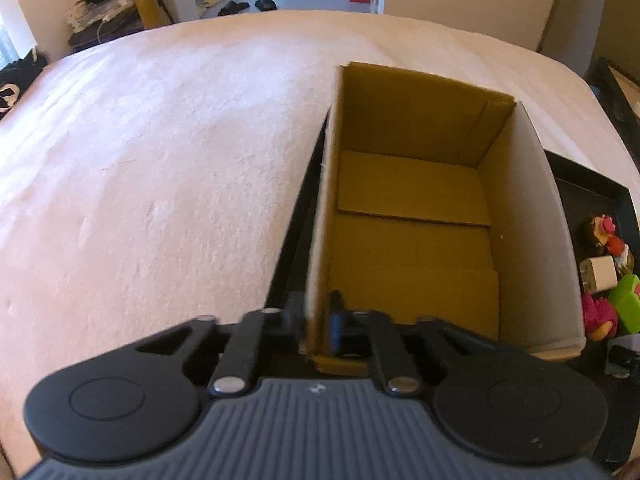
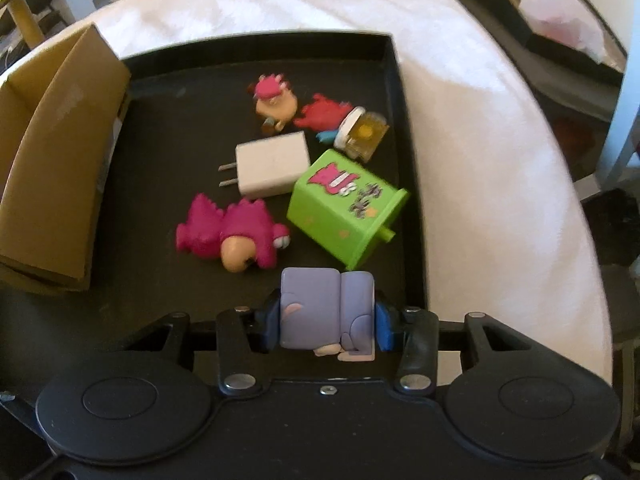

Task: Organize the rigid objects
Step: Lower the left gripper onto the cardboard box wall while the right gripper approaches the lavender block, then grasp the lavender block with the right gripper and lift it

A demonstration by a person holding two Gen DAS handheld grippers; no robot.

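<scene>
My left gripper is shut on the near left wall of an open, empty cardboard box that stands in a black tray. My right gripper is shut on a lilac blocky toy figure, held above the near end of the black tray. In the tray lie a white charger plug, a green toy box, a magenta figure, a pink-haired figure, a red figure and a small clear yellow bottle. The cardboard box stands at the tray's left.
The tray rests on a pale pink bedcover. The toys also show at the right edge of the left wrist view. A second dark tray with pale cloth lies beyond the bed's right side. Room clutter lies past the far edge.
</scene>
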